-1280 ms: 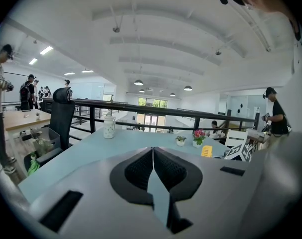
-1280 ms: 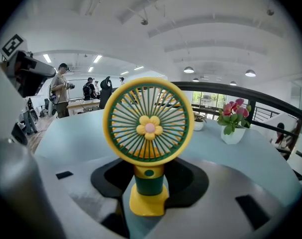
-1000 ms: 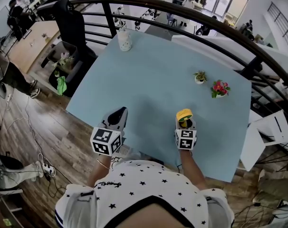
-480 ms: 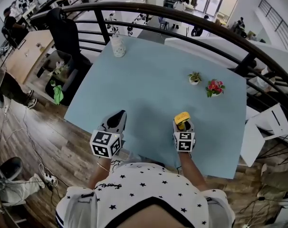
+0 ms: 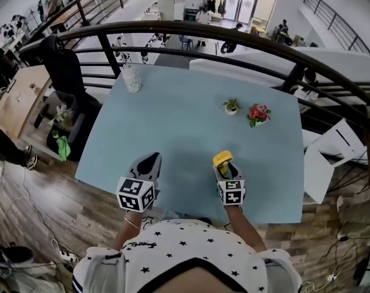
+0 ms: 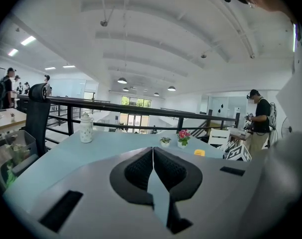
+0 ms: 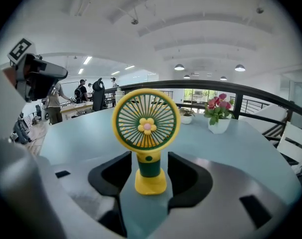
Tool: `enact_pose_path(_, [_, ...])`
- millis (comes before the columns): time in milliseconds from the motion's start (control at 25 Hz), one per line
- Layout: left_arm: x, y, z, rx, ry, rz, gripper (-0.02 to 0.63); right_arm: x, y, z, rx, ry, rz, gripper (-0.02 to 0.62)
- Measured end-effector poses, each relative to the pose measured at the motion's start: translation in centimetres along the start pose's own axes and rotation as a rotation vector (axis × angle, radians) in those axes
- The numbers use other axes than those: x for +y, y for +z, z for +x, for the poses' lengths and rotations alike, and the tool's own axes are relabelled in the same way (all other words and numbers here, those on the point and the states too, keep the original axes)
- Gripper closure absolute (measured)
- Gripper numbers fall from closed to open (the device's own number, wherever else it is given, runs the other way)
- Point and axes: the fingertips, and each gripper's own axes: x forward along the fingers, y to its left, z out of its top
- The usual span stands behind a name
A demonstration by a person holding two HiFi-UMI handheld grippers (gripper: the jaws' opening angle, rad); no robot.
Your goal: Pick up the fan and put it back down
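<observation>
Fan (image 7: 147, 133) stood upright, grille facing my right gripper (image 7: 150, 174), between its just-opened jaws; jaws of my left gripper (image 6: 153, 169) sat together.

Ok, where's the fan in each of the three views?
Head view: fan just right of centre, on the table.
Left gripper view: small yellow spot right of centre.
Right gripper view: dead centre, upright, large.
Shared landmark: the pink flowers, beyond the fan in all three.
</observation>
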Motion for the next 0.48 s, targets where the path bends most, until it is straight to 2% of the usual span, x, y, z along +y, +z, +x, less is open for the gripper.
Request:
enact_pose_path(200, [-1.3,0.2,1.4,0.01,-0.07,0.014,0.577,-0.8,-0.8,-1.8,0.009,-0.027,0.065,0.393])
enact_pose_path(440, [-2.8,0.4,3.2,0.018,-0.152,0.033,0.577,-2.5,0.2,-4.5,-0.063,-0.104,0.128,0.502])
enact_pose_path(480, [-3.2,0.5,3.5,0.018,-0.166,0.036,0.577,-2.9,0.6,-5.1,-0.082,-0.12,0.137,0.538])
